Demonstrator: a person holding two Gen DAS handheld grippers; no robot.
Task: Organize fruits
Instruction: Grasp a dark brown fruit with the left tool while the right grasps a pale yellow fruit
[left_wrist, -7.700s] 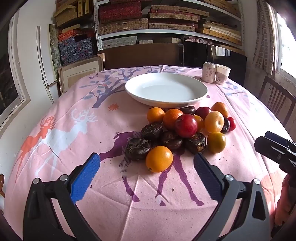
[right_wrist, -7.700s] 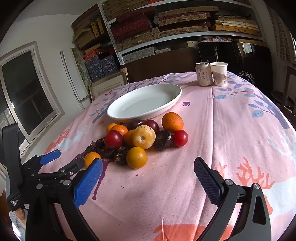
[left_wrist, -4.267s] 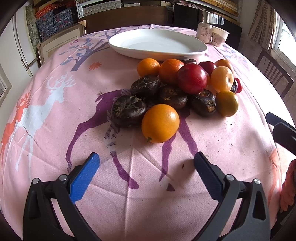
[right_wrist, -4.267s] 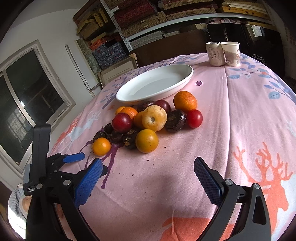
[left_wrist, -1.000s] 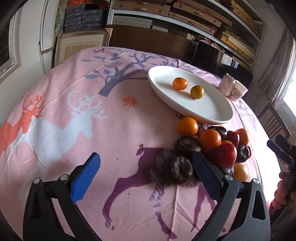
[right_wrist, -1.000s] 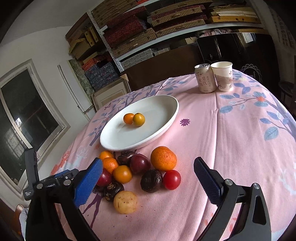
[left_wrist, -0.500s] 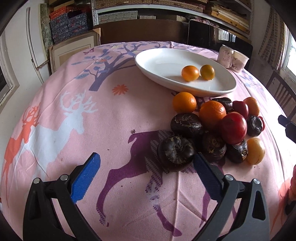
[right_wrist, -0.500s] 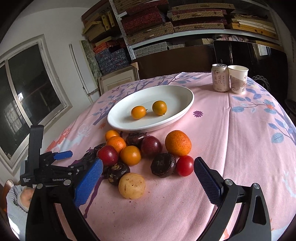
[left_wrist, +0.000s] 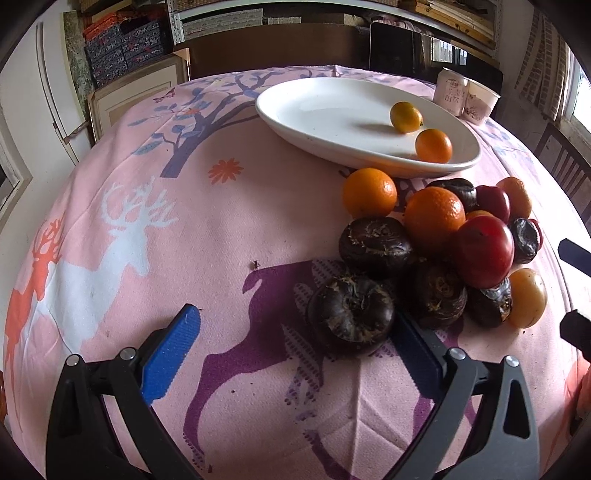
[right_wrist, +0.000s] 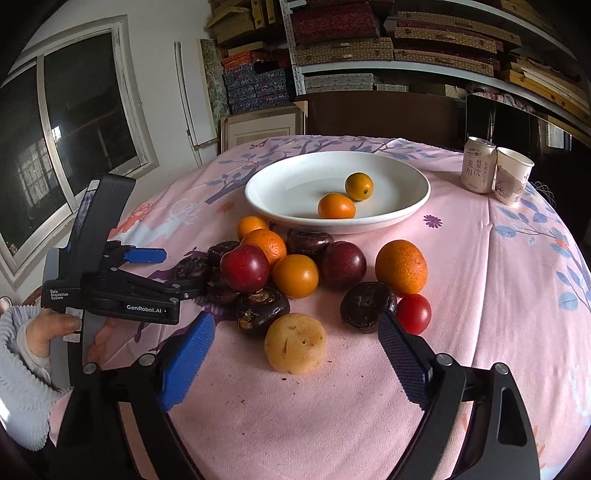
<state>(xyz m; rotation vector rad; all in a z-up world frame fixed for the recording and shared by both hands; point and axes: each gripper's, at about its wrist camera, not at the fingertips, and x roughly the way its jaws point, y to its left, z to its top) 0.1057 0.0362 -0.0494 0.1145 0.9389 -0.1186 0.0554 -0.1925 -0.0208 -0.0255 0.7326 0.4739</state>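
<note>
A white plate (right_wrist: 258, 199) (left_wrist: 295, 125) at the back holds two small oranges (right_wrist: 336, 206) (left_wrist: 433, 145). In front of it lies a pile of oranges, red plums and dark water chestnuts. My right gripper (right_wrist: 295, 354) is low over the cloth with a pale yellow fruit (right_wrist: 295, 343) between its closing jaws; the pads stand apart from it. My left gripper (left_wrist: 295, 350) is open, and a dark chestnut (left_wrist: 351, 317) sits just inside its right finger (left_wrist: 417, 350). A small red tomato (right_wrist: 413, 314) lies by the right finger.
A drinks can (right_wrist: 477, 164) and a paper cup (right_wrist: 513, 181) stand at the back right of the round pink-clothed table. A wooden chair (left_wrist: 565, 162) is beyond the right edge. Shelves and boxes fill the far wall. A sleeved hand (right_wrist: 33, 343) holds the left gripper.
Two small oranges now lie in the plate that was bare at first. Over the last second both grippers came down closer to the pile, and the right jaws narrowed around the yellow fruit.
</note>
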